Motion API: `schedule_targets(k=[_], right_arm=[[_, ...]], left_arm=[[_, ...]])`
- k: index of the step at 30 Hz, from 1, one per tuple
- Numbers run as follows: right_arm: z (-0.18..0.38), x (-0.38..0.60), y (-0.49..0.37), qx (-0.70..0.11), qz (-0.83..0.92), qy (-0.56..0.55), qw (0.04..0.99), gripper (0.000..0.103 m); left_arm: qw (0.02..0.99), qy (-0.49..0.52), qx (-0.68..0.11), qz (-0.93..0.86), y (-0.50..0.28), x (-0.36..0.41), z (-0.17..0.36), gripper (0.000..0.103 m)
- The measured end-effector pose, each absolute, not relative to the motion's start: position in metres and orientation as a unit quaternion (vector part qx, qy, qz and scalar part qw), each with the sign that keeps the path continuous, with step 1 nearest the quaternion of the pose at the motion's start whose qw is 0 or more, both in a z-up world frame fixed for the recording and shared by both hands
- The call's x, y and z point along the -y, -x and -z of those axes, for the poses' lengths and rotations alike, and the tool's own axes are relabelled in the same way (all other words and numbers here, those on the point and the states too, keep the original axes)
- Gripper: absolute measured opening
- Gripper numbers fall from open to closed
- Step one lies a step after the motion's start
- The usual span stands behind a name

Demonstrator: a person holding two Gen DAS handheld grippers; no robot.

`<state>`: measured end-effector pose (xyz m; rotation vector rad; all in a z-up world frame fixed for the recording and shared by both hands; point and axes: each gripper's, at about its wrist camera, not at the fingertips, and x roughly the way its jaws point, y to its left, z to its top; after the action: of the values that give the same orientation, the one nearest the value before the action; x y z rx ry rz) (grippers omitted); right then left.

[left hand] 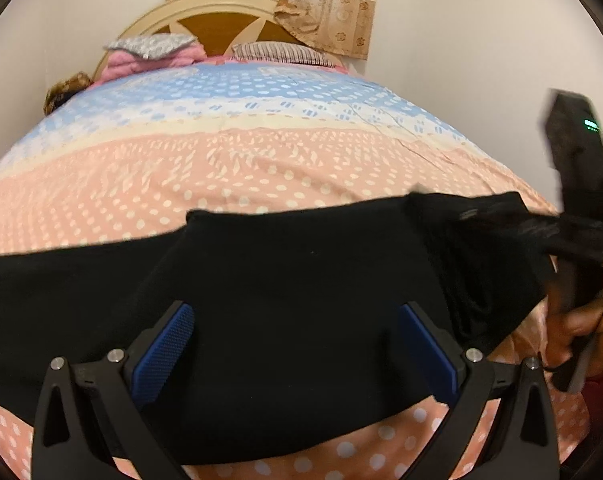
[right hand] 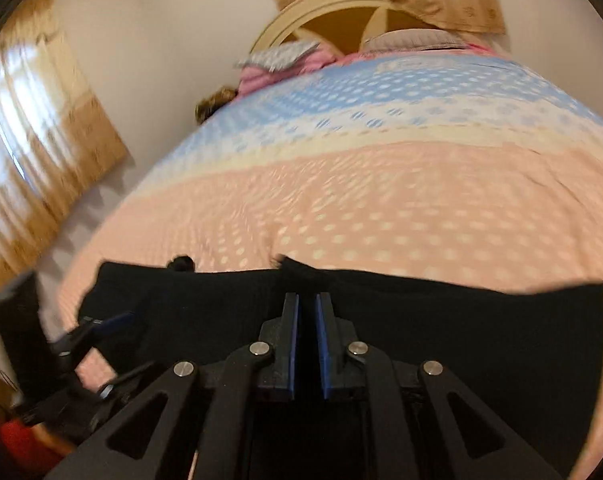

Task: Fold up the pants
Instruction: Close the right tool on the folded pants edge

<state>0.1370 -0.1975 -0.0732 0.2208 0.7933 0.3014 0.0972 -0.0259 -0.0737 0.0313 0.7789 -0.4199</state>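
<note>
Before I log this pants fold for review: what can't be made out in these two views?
- Right gripper, right wrist view: whether cloth sits between its near-closed pads; black pants hide it.
- Left wrist view: the pants' right end, motion-blurred at the frame edge.
- Left gripper, right wrist view: blurred.
- Pants' near edge: covered by gripper frames.

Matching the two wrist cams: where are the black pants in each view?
Left wrist: black pants span the lower half, left edge to right, under the open left gripper.
Right wrist: black pants form a band across the lower third, behind the right gripper.
Shared landmark: arched headboard, top of frame.
</note>
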Motion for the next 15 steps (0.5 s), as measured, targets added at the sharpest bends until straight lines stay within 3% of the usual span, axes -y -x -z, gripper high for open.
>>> schedule_targets(k=[4,8,12,15], right_arm=[[0.088,0.167,-0.136,-0.383,-0.175,-0.05,0.906,0.009],[0.064,0.213,-0.11,-0.348,-0.23,-0.163,0.894,0.009],[0.043,0.273,-0.073,-0.302,-0.123,-0.188,0.927,0.009],[0.05,0.328,-0.055,-0.31,-0.033,-0.214,0.926,0.01]], left_arm=[[0.909,-0.031,-0.36,0.206,-0.093,0.031,0.066,0.103],[0.91,-0.038,-0.348,0.223,-0.097,0.042,0.056,0.103],[0.913,-0.053,-0.321,0.247,-0.1,0.069,0.043,0.103],[0.916,-0.055,-0.31,0.248,-0.106,0.093,0.038,0.103]])
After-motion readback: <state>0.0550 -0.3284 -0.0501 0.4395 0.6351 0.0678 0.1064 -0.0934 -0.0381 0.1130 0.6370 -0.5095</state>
